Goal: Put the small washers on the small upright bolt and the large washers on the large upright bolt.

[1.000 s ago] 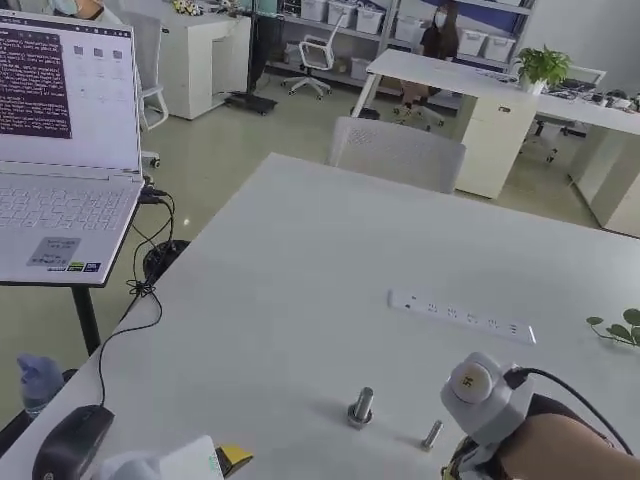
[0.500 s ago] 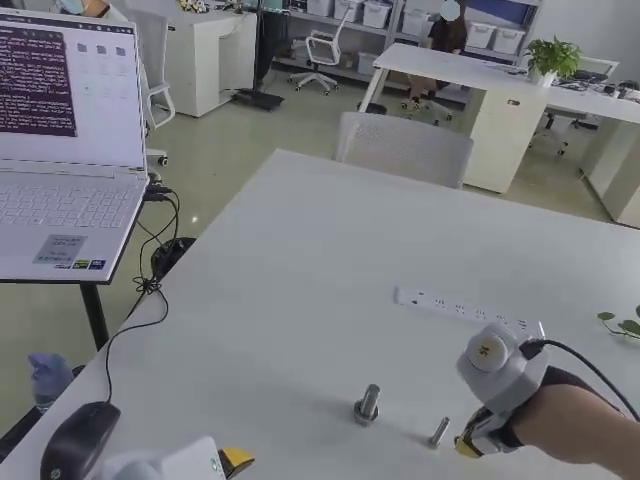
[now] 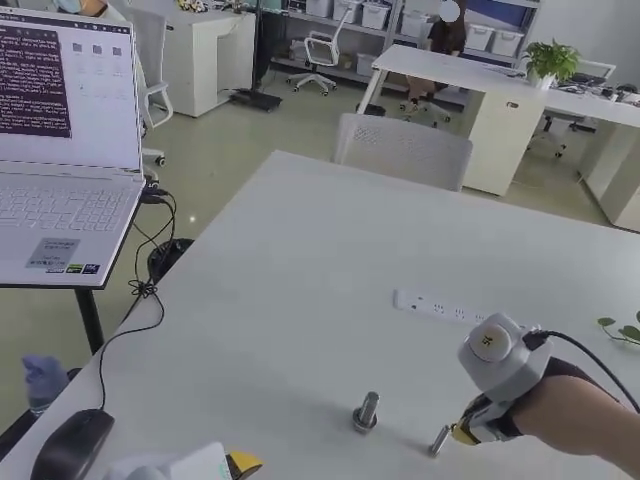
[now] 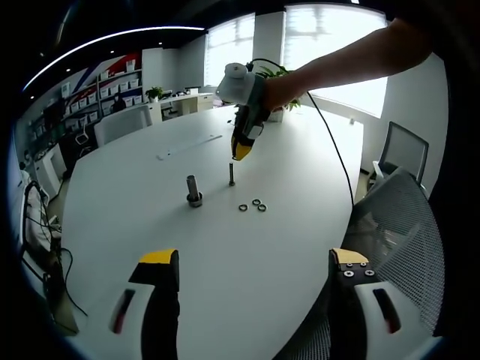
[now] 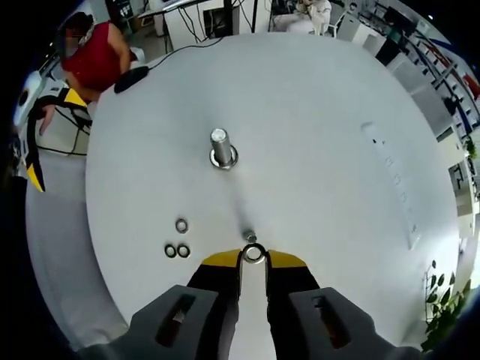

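So, early days on this one, by the look of it. The right claw (image 5: 253, 259) was clamped shut on one washer (image 5: 253, 253), holding it right over the top of the small bolt (image 5: 250, 237), touching or very nearly. It wasn't threaded on yet as far as anyone could tell. That looked like the step in hand: getting the hole lined up and letting it drop down the shaft.

Three more washers (image 5: 181, 225) lay loose on the tabletop (image 5: 315, 135), bunched together just beside the small bolt on the side toward the person's edge. Whether those were smalls or larges was too hard to judge at that size.

The large bolt (image 5: 222, 150) stood upright a bit further in from that edge. It had a wider ring at its foot, but that could've just been the bolt's own head, so no telling if any washer had gone on it.

The left claw (image 4: 253, 259) was gaping wide with nothing in it, held back off the near edge.

Best guess: one in progress, at least three to go.
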`<action>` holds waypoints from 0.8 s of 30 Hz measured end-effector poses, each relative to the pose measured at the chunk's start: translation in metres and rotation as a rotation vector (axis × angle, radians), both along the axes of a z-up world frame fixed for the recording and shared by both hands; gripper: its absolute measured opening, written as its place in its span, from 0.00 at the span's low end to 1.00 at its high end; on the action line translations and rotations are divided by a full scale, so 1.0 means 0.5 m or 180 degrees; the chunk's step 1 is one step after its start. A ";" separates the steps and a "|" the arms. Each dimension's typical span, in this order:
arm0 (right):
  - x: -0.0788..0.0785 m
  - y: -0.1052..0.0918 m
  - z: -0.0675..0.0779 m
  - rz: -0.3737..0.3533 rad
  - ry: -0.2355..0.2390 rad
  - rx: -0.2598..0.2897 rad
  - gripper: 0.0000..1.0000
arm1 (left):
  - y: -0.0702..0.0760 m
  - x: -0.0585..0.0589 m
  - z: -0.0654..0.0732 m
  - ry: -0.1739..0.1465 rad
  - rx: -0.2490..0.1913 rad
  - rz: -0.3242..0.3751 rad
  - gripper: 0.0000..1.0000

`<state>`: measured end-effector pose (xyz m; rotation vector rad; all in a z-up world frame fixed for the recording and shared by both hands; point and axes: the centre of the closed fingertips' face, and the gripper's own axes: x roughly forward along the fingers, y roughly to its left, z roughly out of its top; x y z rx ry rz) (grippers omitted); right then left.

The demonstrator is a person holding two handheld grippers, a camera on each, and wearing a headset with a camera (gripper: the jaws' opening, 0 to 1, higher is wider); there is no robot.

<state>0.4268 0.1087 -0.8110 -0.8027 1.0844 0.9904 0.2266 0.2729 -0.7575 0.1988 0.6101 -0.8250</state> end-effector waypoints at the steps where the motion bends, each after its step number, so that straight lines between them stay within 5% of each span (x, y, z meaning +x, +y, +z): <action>1: 0.001 0.001 0.001 0.0007 -0.0001 -0.0004 0.13 | 0.001 0.000 -0.001 0.0004 -0.0001 -0.0001 0.81; 24: 0.004 0.016 -0.018 0.0138 0.0003 -0.0147 0.13 | 0.014 -0.002 -0.003 -0.0018 -0.0091 0.0103 0.85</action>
